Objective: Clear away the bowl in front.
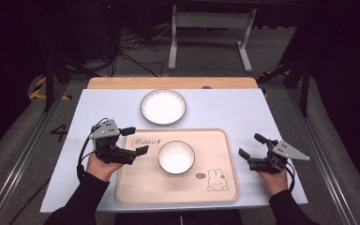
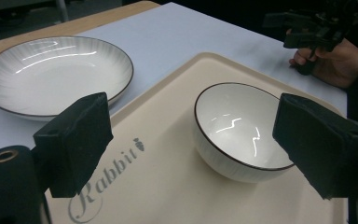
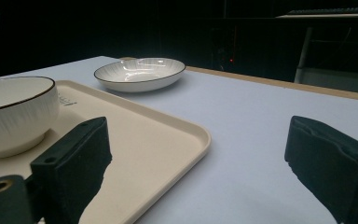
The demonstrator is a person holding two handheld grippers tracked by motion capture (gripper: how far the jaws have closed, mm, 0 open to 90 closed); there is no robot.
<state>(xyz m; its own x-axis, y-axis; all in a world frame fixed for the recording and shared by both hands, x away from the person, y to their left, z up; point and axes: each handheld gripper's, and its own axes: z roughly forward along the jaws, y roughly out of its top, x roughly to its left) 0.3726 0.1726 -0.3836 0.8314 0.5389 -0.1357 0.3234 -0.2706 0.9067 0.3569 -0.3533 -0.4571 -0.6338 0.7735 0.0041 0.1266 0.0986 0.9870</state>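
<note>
Pale blue-grey tabletop (image 1: 243,112), matt, with a bare wooden strip along its far edge at 12 o'clock.

Tray (image 1: 136,187) — cream plastic, rounded corners, raised lip, a rabbit drawing and script lettering on its face; it lies at the near middle of the tabletop. Probably light and fairly stiff.

Plate (image 1: 163,107) — white glazed ceramic, dark rim line, shallow and ribbed; rests on the tabletop at 12 o'clock from the tray, just beyond its far edge.

Bowl (image 1: 176,157) — white glazed ceramic, thin dark rim, ribbed outer wall; stands upright and empty at the middle of the tray. Judged rigid, moderately heavy for its size, slick on the glaze and liable to chip if knocked or dropped. Best hold: the rim, one pad inside and one outside the wall; the ribbing outside should help the grip.

Left tongs (image 1: 135,140) — spread wide, nothing between the pads, at 9 o'clock from the bowl and aimed toward it.

Right tongs (image 1: 251,146) — spread, empty, over bare tabletop at 3 o'clock, off the tray's right edge.
</note>
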